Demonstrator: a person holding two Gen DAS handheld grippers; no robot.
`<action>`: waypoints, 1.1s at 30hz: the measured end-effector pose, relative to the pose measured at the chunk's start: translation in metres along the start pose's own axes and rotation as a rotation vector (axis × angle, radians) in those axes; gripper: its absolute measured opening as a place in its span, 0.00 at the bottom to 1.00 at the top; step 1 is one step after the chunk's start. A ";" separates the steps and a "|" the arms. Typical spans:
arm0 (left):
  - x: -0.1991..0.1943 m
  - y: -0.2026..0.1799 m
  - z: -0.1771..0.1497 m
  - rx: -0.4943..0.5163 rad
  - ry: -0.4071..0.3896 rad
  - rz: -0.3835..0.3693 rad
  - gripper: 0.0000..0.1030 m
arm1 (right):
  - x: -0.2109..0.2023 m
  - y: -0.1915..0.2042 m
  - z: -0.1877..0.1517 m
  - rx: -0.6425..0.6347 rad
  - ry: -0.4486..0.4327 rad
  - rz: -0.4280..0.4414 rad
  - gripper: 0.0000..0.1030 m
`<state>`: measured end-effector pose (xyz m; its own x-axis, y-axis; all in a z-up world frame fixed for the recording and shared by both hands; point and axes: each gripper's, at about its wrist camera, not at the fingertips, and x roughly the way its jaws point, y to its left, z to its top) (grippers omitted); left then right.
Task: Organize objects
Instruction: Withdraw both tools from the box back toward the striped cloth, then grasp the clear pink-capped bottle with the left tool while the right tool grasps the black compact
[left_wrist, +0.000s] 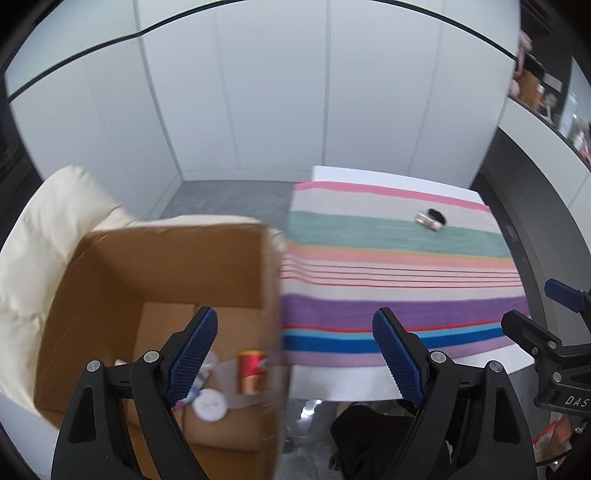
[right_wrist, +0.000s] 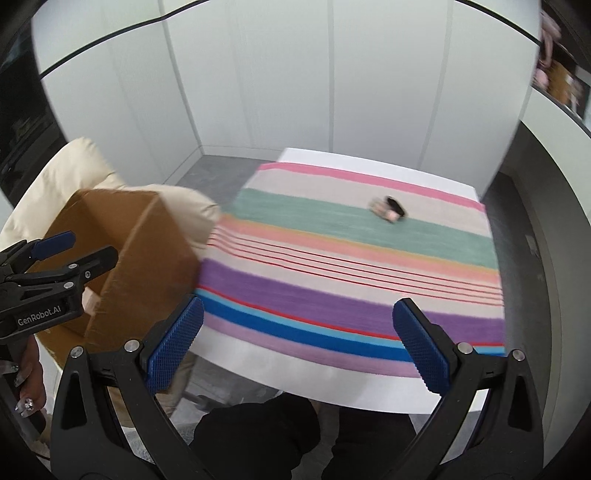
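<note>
With both the left tool (left_wrist: 295, 354) and the right tool (right_wrist: 299, 347) spread apart and empty, the step looked like a reach for the last small item (right_wrist: 388, 210) lying far across the striped desk (right_wrist: 332, 384), bound for the cardboard box (left_wrist: 159, 266).

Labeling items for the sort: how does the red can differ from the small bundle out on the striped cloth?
1. Place: the red can is inside the cardboard box; the bundle lies on the striped cloth, outside it.
2. Colour: the can is red and gold; the bundle is pale pink with black.
3. Shape: the can is a clean cylinder; the bundle looks lumpy, though too blurred to identify.
Shared: both are small, and neither is held.
</note>
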<state>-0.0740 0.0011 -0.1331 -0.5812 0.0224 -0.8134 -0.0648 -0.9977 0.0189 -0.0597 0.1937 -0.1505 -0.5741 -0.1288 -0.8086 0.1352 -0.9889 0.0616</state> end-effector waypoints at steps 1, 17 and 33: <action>0.001 -0.007 0.002 0.008 -0.001 -0.006 0.85 | -0.001 -0.009 -0.001 0.011 0.001 -0.007 1.00; 0.059 -0.125 0.012 0.179 0.051 -0.073 0.85 | 0.002 -0.138 -0.022 0.199 0.012 -0.080 1.00; 0.240 -0.214 0.072 0.251 0.059 -0.170 0.85 | 0.109 -0.211 -0.007 0.244 0.102 -0.092 1.00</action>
<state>-0.2581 0.2246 -0.2902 -0.4969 0.1769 -0.8496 -0.3601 -0.9328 0.0164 -0.1456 0.3889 -0.2558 -0.4887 -0.0419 -0.8714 -0.1192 -0.9863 0.1143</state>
